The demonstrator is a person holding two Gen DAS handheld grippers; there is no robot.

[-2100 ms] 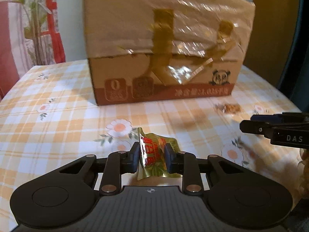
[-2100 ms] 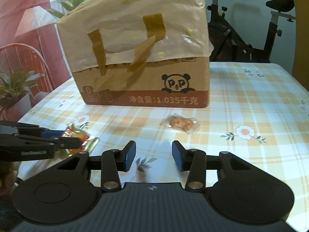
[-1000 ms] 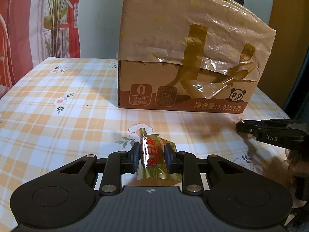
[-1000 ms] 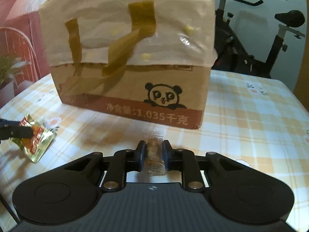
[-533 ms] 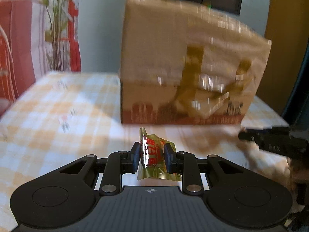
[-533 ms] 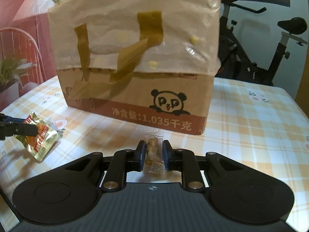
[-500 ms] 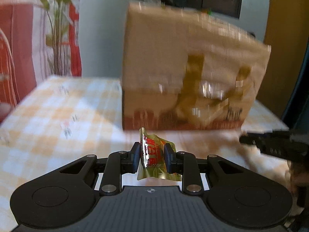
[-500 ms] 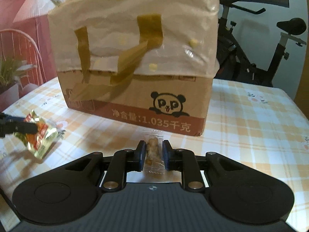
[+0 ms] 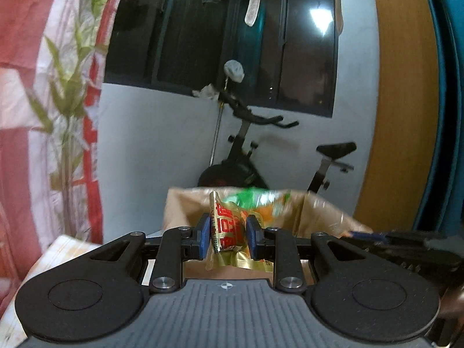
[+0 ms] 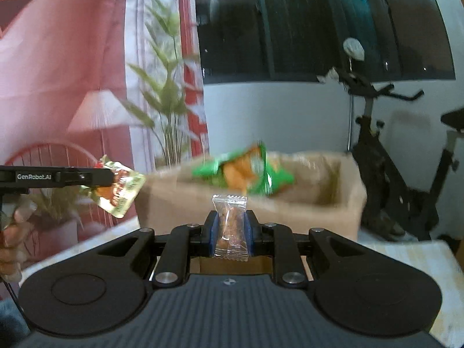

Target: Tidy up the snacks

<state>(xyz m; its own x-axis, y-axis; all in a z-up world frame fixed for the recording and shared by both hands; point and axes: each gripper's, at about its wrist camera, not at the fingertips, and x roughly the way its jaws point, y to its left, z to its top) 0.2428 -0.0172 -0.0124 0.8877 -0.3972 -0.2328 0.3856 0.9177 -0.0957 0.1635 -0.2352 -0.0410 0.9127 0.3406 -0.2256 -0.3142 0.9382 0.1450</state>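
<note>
Carrying step: left claw [image 9: 226, 237] clenched on gold snack sachet [image 9: 229, 232], right claw [image 10: 229, 233] clenched on clear-wrapped biscuit [image 10: 230, 226], both level with the open cardboard box [image 10: 333, 200]. Next: reach over the rim, then release inside.

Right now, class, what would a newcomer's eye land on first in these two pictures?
Probably the gold-and-red snack packet pinched upright in the left gripper, and the clear-wrapped snack clamped in the right gripper. Just beyond them, a green-and-orange bag pokes up out of the open cardboard box.
</note>
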